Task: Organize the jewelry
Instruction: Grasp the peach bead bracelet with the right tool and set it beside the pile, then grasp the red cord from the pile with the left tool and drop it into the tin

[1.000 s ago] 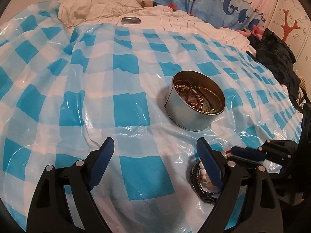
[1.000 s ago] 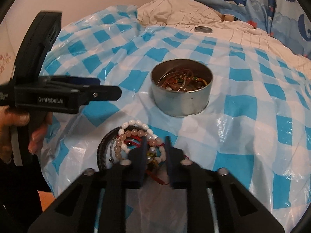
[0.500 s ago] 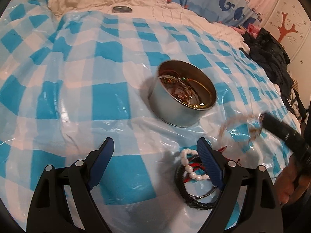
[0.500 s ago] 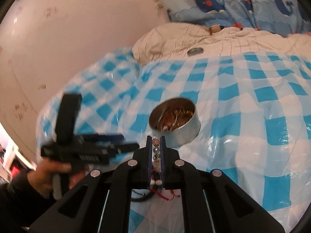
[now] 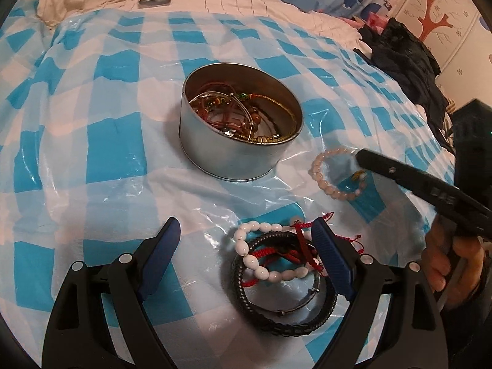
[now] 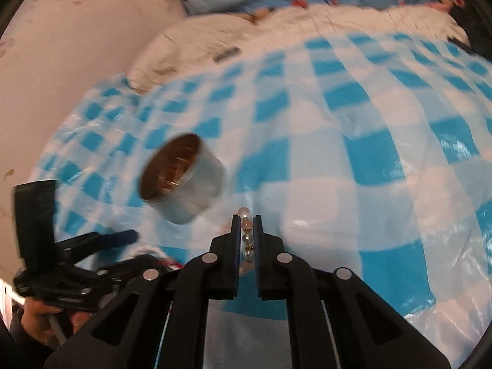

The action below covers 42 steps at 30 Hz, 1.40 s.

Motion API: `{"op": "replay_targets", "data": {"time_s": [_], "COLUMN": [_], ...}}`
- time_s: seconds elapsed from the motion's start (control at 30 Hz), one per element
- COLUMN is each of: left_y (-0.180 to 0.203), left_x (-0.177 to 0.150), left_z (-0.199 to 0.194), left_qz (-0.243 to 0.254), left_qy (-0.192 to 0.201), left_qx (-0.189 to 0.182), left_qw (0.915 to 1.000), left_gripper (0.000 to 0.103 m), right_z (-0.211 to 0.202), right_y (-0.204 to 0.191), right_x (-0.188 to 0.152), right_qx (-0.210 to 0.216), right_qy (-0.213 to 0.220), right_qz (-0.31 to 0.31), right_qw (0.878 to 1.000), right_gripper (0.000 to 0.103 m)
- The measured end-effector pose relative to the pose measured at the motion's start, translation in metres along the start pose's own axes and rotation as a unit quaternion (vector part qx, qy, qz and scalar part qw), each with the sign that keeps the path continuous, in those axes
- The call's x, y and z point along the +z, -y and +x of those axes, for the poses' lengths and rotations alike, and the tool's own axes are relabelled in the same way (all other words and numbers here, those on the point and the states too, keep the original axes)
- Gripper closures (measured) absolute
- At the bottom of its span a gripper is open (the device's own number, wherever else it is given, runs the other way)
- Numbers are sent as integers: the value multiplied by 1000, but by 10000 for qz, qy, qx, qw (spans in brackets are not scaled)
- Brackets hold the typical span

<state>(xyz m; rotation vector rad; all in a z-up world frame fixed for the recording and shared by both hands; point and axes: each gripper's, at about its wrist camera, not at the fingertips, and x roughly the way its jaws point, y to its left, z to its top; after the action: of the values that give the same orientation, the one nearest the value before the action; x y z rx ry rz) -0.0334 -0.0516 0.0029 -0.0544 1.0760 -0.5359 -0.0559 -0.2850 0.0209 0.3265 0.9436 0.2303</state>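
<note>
Left wrist view shows the left claw (image 5: 246, 246) spread wide and holding nothing; a heap of bracelets (image 5: 283, 270) lies between its fingers, crowding the right one; the round tin (image 5: 240, 123) of jewelry sits ahead on the checked plastic sheet (image 5: 107, 160); off to the right, the right claw (image 6: 246, 216), pinched tight, holds a pale bead bracelet (image 5: 335, 175) up beside the tin.

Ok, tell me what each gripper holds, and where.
Right gripper: shut on the pink bracelet, pinching its beads at one side. Left gripper: open, holding nothing.
</note>
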Motion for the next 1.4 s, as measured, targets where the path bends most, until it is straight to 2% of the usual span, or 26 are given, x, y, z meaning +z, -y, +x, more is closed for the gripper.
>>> {"op": "replay_targets", "data": {"time_s": [0.07,0.17,0.3,0.37,0.47,0.67,0.77,0.83,0.93,1.1,1.3,1.4], "left_y": [-3,-3,32,53,68,65,64,67,69,69,64,60], "left_x": [2,6,1,-8,-17,-15,-16,-17,-15,-13,-8,-6], "left_z": [-4,-15,-29,-28,-20,-8,1,5,9,8,-3,-2], "left_qz": [-91,-72,888,1425,1820,1733,1755,1843,1885,1865,1765,1693], "left_qy": [75,345,723,734,671,589,460,424,330,300,416,347], "left_qx": [-29,-148,-223,-351,-225,-141,-106,-45,-47,-88,-181,-223], "left_qw": [9999,9993,9932,9864,9808,9830,9833,9819,9815,9820,9833,9847], "left_gripper": [20,20,20,20,20,47,64,79,91,102,102,102], "right_z": [7,12,15,15,15,16,16,16,16,16,19,21], "right_y": [5,2,-2,-2,-1,-2,-2,-4,-5,-6,-11,-13], "right_x": [-2,-6,-8,-8,-8,-8,-9,-10,-10,-10,-12,-14], "right_qx": [-75,-138,-298,-288,-288,-283,-267,-261,-247,-244,-326,-394], "right_qy": [-125,-199,-228,-241,-246,-250,-258,-259,-269,-293,-359,-373], "right_qz": [72,-9,-172,-149,-145,-145,-140,-141,-140,-148,-269,-360], "right_qw": [9999,9997,9991,9992,9992,9992,9992,9992,9992,9992,9985,9979], "right_gripper": [78,73,73,73,73,72,69,68,67,66,63,62]}}
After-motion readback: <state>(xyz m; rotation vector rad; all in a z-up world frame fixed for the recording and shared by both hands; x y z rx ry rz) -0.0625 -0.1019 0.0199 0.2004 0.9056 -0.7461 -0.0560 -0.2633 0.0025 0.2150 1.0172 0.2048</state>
